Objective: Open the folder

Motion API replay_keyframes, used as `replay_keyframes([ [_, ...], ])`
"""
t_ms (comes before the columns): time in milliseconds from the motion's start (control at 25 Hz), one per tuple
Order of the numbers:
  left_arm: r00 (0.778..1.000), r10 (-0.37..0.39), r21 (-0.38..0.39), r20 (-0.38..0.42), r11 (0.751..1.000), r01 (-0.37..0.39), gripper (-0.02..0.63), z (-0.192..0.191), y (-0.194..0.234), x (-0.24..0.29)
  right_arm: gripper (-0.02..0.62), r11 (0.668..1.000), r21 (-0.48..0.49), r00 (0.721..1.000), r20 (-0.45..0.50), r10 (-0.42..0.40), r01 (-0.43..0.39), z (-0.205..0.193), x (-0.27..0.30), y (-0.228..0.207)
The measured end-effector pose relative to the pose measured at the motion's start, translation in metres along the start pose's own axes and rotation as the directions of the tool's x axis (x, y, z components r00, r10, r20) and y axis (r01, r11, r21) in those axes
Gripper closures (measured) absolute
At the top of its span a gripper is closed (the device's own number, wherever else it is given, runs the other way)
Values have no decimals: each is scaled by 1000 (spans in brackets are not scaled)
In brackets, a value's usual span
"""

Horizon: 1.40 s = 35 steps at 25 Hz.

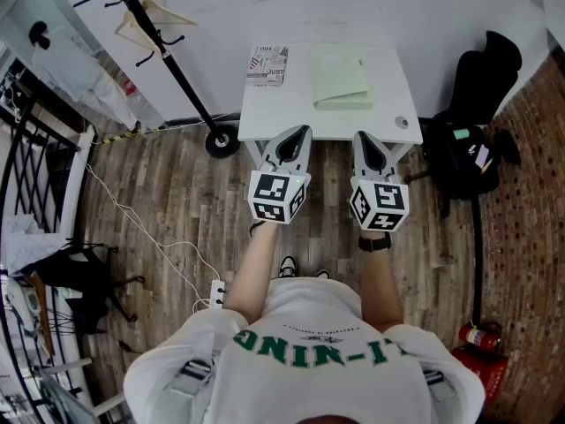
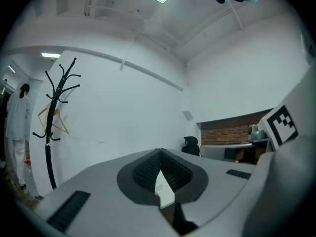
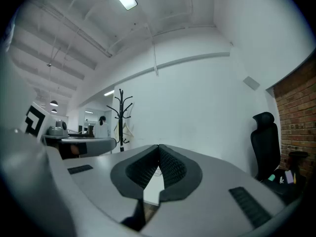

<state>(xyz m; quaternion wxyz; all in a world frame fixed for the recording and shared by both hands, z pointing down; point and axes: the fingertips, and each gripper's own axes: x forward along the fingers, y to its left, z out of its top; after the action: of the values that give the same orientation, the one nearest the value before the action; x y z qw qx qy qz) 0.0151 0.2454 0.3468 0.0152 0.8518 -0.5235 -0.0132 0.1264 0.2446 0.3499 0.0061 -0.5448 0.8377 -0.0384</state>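
- Left claw (image 1: 294,141): jaws closed tip to tip, nothing between them, held level over the near edge of the white tabletop (image 1: 269,113).
- Right claw (image 1: 371,146): also closed and empty, level, beside the left one.
- Folder (image 1: 340,79): pale green, closed, lying flat on the far right half of the tabletop, near the wall.
- The folder's near edge shows a slightly offset second layer.
- The folder is apart from both claws, with neither touching it.
- Printed booklet (image 1: 267,64): far left corner, apart from the folder.
- Black coat stand (image 1: 168,60) is left of the tabletop and black chair (image 1: 485,73) is right.
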Motion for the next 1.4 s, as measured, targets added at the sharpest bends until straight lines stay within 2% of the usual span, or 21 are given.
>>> replay_keyframes([
  [160, 1000, 4, -4, 7, 1000, -4, 591, 2, -14, 1, 578, 999, 49, 1000, 18, 8, -9, 2, -12, -12],
  [480, 1000, 2, -9, 2, 1000, -2, 591, -7, -56, 4, 578, 997, 71, 1000, 19, 4, -6, -4, -41, -49],
  [800, 1000, 8, 22, -24, 1000, -8, 591, -30, -67, 23, 578, 995, 96, 997, -63, 47, -41, -49, -35, -60],
  [1160, 999, 34, 62, 14, 997, -35, 591, -29, -38, 98, 578, 999, 31, 999, -39, 27, -26, -31, 20, -96],
  [1400, 1000, 16, 63, 8, 998, -16, 591, -12, 0, 156, 578, 1000, 7, 1000, -30, 1, -1, -7, 89, -118],
])
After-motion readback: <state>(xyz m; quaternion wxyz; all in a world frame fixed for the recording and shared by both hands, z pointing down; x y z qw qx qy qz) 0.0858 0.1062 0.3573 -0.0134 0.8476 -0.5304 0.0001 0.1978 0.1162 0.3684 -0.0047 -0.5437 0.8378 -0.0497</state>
